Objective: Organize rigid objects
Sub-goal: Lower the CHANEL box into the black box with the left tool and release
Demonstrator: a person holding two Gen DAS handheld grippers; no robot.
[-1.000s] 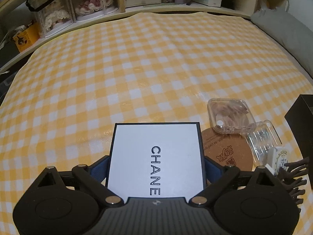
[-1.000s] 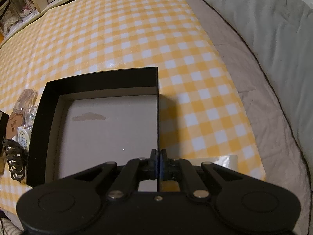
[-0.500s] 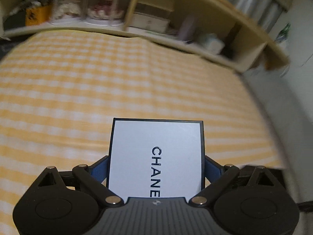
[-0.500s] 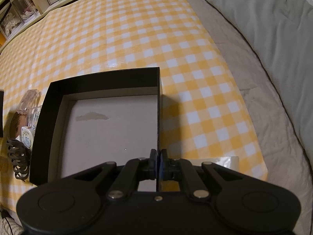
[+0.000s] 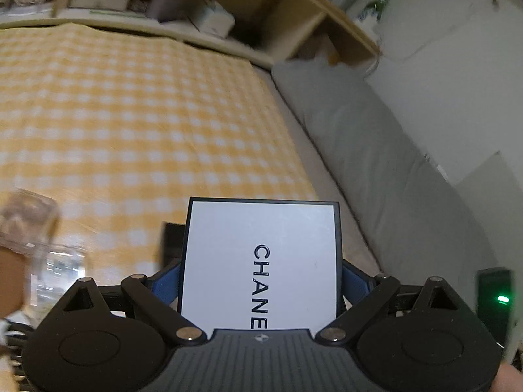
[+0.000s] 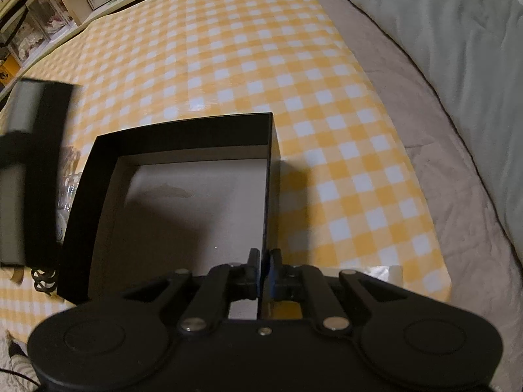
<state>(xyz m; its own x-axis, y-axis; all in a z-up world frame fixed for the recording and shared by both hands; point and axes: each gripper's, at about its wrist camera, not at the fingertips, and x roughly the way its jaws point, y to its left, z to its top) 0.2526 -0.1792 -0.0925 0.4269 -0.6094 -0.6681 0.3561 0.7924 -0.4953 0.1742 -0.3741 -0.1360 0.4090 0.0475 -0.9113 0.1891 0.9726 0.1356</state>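
- The bed carries a yellow-and-white checked cloth across most of its top, with bare beige sheet along the right side and a grey pillow beyond it.
- A wooden shelf unit runs along the far edge of the bed, with blurred boxes and small things on it.
- The open black box base sits on the checked cloth near its right edge, its pale inner floor showing and partly in shadow.
- The white box lid with a black border and dark lettering is held clear of the cloth, flat side up towards the left wrist camera; in the right wrist view it shows at far left as a blurred dark-edged slab, beside and above the box base's left wall.
- The left gripper is clamped on the lid, its blue pads pressed against the lid's two side edges.
- The right gripper is closed tight on the right wall of the box base, one finger inside and one outside.
- A clear plastic case lies blurred on the cloth at lower left of the left wrist view.
- A dark hair claw lies just beside the box base's near left corner.
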